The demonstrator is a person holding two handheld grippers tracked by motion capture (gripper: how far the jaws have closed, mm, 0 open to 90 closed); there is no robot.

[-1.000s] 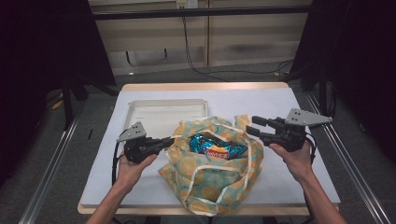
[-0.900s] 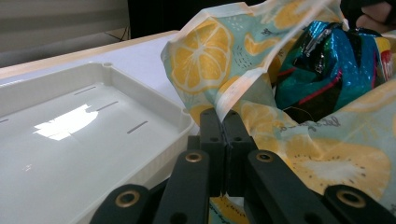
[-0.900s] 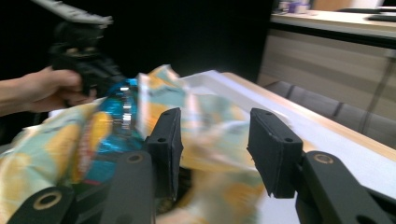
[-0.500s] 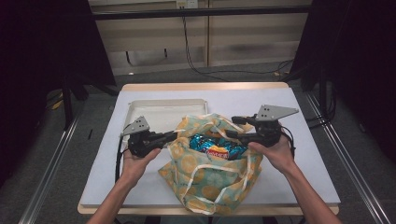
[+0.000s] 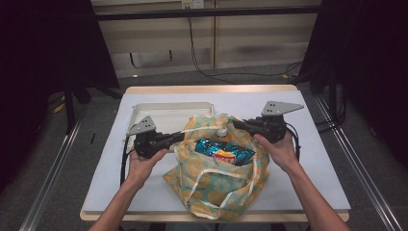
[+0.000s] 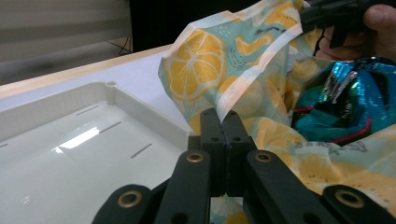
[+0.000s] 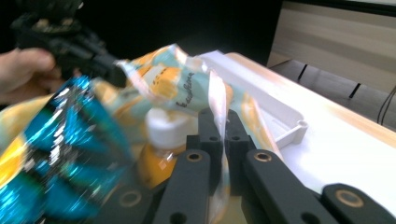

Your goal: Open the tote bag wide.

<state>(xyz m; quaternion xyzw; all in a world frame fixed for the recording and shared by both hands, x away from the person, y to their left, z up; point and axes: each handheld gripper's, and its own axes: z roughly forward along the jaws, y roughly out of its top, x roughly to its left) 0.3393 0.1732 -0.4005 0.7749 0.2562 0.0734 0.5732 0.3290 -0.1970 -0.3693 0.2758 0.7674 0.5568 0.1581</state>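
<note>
A cloth bag (image 5: 216,187) printed with lemons stands open on the white table. Inside it lie a shiny blue snack packet (image 5: 223,153) and a bottle with a white cap (image 5: 221,131). My left gripper (image 5: 182,136) is shut on the bag's left rim; in the left gripper view the fabric (image 6: 205,60) rises from between the closed jaws (image 6: 223,116). My right gripper (image 5: 235,123) holds the right rim. Its jaws have just been closing, and a strip of the rim is pinched between them (image 7: 219,116). The cap (image 7: 168,128) and the packet (image 7: 60,144) sit just beyond.
A white plastic tray (image 5: 168,113) lies behind the bag, toward the table's far left. The table's bare top (image 5: 312,159) stretches to the right of the bag. Dark curtains and cables fill the floor beyond the far edge.
My right gripper has moved left to the bag's right rim and closed on it. The left gripper has kept its hold on the left rim.
</note>
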